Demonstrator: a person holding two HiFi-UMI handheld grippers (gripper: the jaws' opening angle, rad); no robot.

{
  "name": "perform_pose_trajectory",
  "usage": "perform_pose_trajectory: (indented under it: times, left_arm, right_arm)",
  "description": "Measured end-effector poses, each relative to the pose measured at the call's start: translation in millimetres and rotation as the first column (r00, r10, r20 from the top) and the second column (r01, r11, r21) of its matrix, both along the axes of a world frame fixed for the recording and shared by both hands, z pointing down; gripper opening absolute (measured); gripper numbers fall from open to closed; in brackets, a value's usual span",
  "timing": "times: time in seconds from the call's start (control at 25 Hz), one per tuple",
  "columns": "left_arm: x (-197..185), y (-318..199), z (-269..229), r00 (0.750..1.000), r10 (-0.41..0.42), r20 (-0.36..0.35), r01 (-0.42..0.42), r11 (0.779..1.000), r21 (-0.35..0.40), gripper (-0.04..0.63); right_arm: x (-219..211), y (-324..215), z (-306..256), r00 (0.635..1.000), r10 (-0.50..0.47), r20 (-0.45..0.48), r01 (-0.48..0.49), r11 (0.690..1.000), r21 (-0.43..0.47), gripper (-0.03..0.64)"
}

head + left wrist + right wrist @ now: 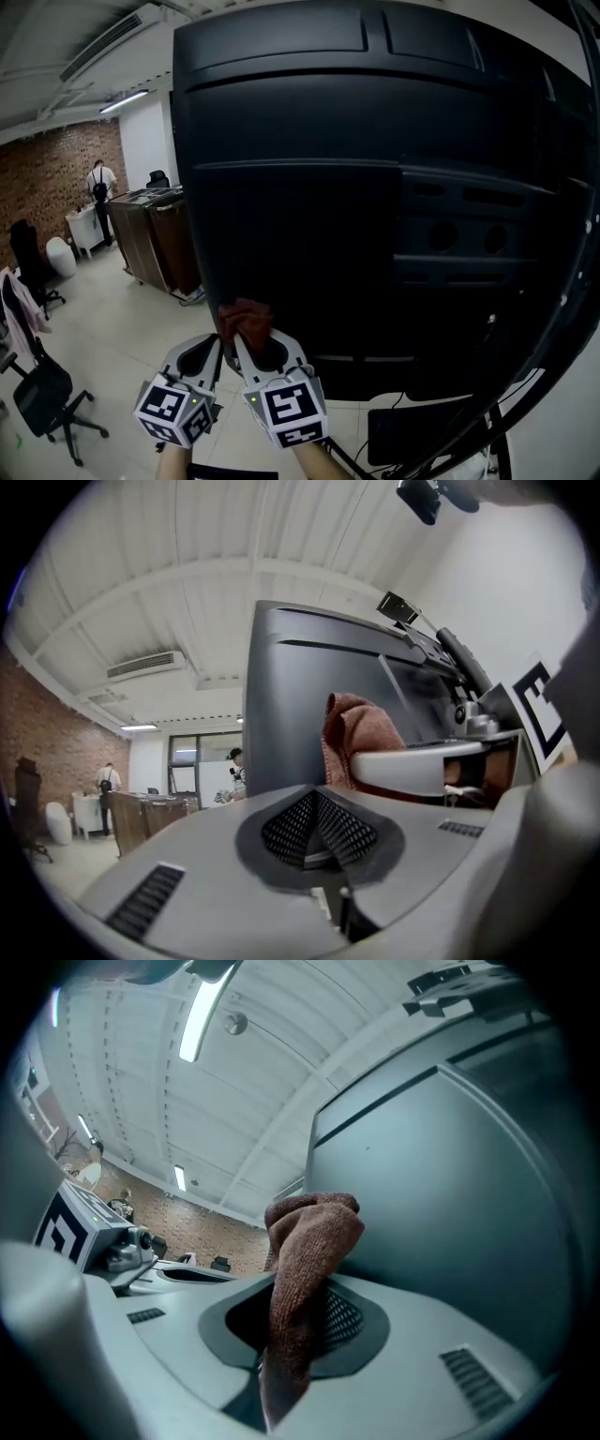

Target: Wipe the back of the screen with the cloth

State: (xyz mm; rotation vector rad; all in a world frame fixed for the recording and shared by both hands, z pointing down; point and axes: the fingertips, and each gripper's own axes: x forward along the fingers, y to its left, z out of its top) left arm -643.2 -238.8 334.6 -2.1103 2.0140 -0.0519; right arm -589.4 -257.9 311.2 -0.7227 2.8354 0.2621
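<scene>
Rust-brown cloth (pixel 309 1241) is clamped btw the jaws of the right gripper (pixel 251 349). Its bunched top sits against the black back of the screen (pixel 375 187), lower left, near the bottom edge. Left gripper (pixel 317 832) is just beside the right one, jaws closed together w/ nothing btw them. Both point up at the screen.

A pale floor (pixel 122 328) fills the lower left of the head view. On it, a black chair (pixel 42 398) stands at the lower left edge and a second chair (pixel 28 267) above it. A brown counter (pixel 155 239) stands left of centre, and a person (pixel 99 181) at upper left.
</scene>
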Motion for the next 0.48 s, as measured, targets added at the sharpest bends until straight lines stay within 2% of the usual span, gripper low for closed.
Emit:
perform_pose_trajectory:
  times: [0.12, 0.24, 0.36, 0.48]
  left_arm:
    - [-22.4, 7.2, 14.2, 0.998, -0.059, -0.010, 0.059, 0.998, -0.030, 0.014]
    - [-31.7, 7.9, 25.3, 0.996, -0.079, -0.029, 0.077, 0.996, -0.051, 0.014]
    - [-29.1, 4.2, 34.3, 0.997, -0.070, -0.037, 0.068, 0.996, -0.066, 0.014]
    - [-13.0, -1.1, 36.9, 0.999, -0.036, -0.036, 0.033, 0.996, -0.080, 0.014]
  right_arm:
    - [-20.8, 1.1, 12.0, 1.000, -0.023, 0.014, 0.024, 0.999, -0.031, 0.071]
    - [-36.1, 1.6, 22.6, 0.999, -0.030, -0.015, 0.029, 0.999, -0.024, 0.071]
    - [-35.7, -1.4, 31.7, 0.999, -0.017, -0.035, 0.016, 1.000, -0.026, 0.071]
    - [-17.7, -9.6, 36.3, 0.999, 0.018, -0.030, -0.019, 0.999, -0.037, 0.071]
